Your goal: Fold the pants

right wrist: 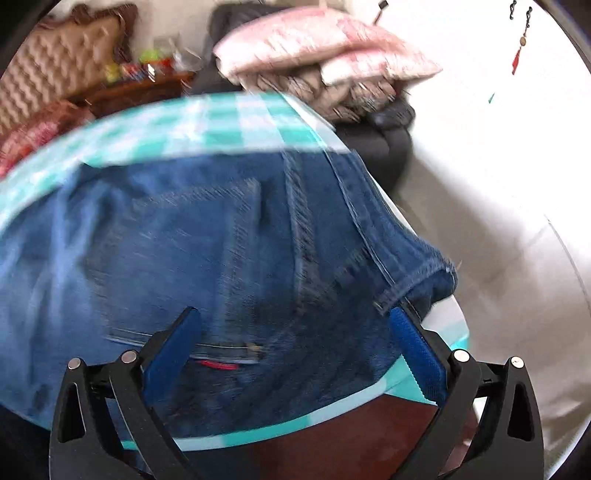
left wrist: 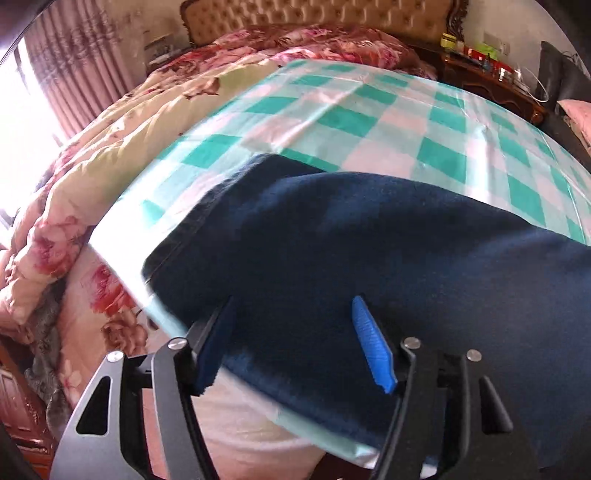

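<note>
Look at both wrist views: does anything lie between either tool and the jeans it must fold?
Nothing visible does. The left tool hangs open directly over the dark jeans, and the right tool hangs open over their waistband end. The jeans lie bare on the checked cloth, with nothing on top of them.

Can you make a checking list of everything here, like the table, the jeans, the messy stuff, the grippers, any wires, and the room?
Surface: green-and-white checked cloth covers the table.
Job's things: blue jeans lie on the cloth; back pocket and waistband face up.
Clutter: nothing seen on the cloth besides the jeans.
Grippers: left gripper open over the dark fabric; right gripper open over the waistband end; neither pinches cloth.
Cables: nothing seen.
Surroundings: floral quilt on a bed, tufted headboard, wooden nightstand with small items, pink pillow.
</note>
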Action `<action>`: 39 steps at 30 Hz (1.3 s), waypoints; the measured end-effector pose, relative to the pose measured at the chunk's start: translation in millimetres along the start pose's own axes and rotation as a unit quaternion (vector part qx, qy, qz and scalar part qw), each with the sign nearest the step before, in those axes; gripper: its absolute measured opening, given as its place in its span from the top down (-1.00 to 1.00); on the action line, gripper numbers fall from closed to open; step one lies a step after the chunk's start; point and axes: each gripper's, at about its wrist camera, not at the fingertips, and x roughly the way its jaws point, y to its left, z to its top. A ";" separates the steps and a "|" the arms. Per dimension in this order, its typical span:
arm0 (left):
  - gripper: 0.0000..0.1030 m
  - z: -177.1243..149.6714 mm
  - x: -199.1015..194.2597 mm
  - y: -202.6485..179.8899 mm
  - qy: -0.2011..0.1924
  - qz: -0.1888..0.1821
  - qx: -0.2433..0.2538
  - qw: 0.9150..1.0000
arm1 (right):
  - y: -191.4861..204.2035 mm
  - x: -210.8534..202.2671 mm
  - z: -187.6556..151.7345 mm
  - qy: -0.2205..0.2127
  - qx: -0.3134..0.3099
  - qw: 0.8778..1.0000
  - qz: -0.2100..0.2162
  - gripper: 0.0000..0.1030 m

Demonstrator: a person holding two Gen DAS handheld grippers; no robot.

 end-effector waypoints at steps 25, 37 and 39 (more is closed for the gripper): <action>-0.27 -34.7 -10.6 13.7 -0.015 -0.084 -0.017 0.996 | 264.8 -86.7 23.4 -0.028 -0.277 0.933 0.228 -0.58; 0.03 -44.0 -5.4 131.8 -0.053 -0.198 -0.181 0.962 | 523.4 -81.7 -2.9 0.012 -0.379 0.872 0.308 0.51; 0.10 -37.2 -1.6 134.0 -0.057 -0.199 -0.179 0.962 | 527.2 -69.6 -8.1 0.025 -0.385 0.874 0.296 0.56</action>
